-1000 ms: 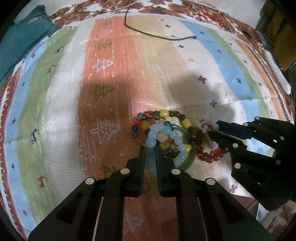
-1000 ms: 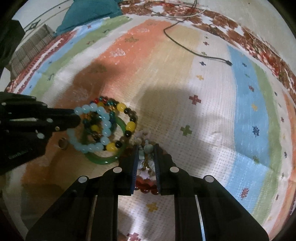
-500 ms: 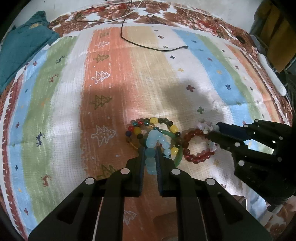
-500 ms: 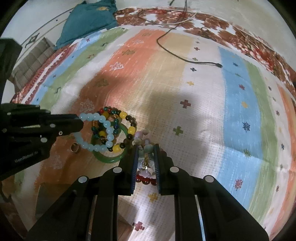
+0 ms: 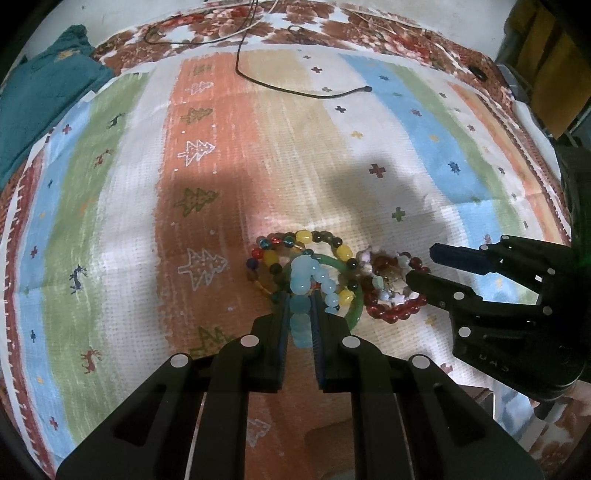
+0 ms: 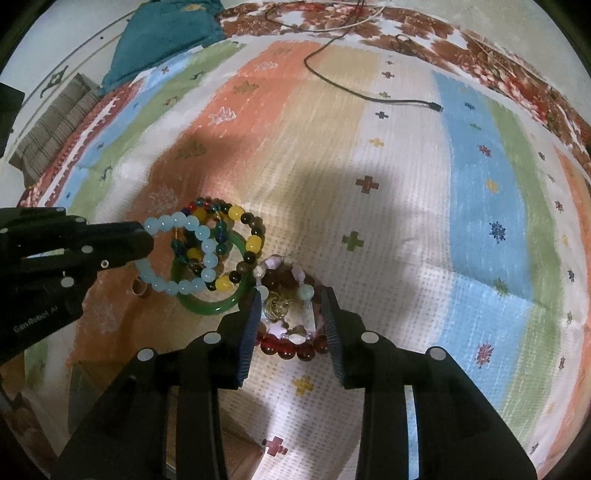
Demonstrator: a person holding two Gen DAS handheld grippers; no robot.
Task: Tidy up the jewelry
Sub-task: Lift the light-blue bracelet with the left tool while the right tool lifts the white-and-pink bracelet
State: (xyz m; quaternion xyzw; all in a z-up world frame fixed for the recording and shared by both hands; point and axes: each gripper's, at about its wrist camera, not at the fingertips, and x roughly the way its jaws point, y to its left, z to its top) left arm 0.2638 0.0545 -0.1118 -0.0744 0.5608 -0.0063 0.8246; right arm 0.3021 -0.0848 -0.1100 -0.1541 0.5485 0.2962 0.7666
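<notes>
My left gripper (image 5: 300, 295) is shut on a pale blue bead bracelet (image 5: 301, 284), which hangs tilted from its tips (image 6: 192, 223). Under it lie a green bangle (image 6: 210, 306) and a multicolour bracelet with yellow beads (image 6: 255, 242). My right gripper (image 6: 290, 295) has its jaws opening. A pastel pink and white charm bracelet (image 6: 306, 291) lies loose between them, on top of a dark red bead bracelet (image 6: 291, 349). In the left wrist view the right gripper (image 5: 421, 265) stands over that red bracelet (image 5: 391, 314).
A small gold ring (image 6: 139, 288) lies beside the bangle, below the left gripper. All rests on a striped patterned cloth (image 5: 406, 122). A black cable (image 5: 306, 94) crosses its far part. A teal cloth (image 6: 166, 33) and a striped cushion (image 6: 51, 122) lie at the far left.
The right gripper's jaws have parted, and the pastel bracelet they pinched now lies loose on the red one. The left gripper has closed on the pale blue bracelet and raised one side off the pile.
</notes>
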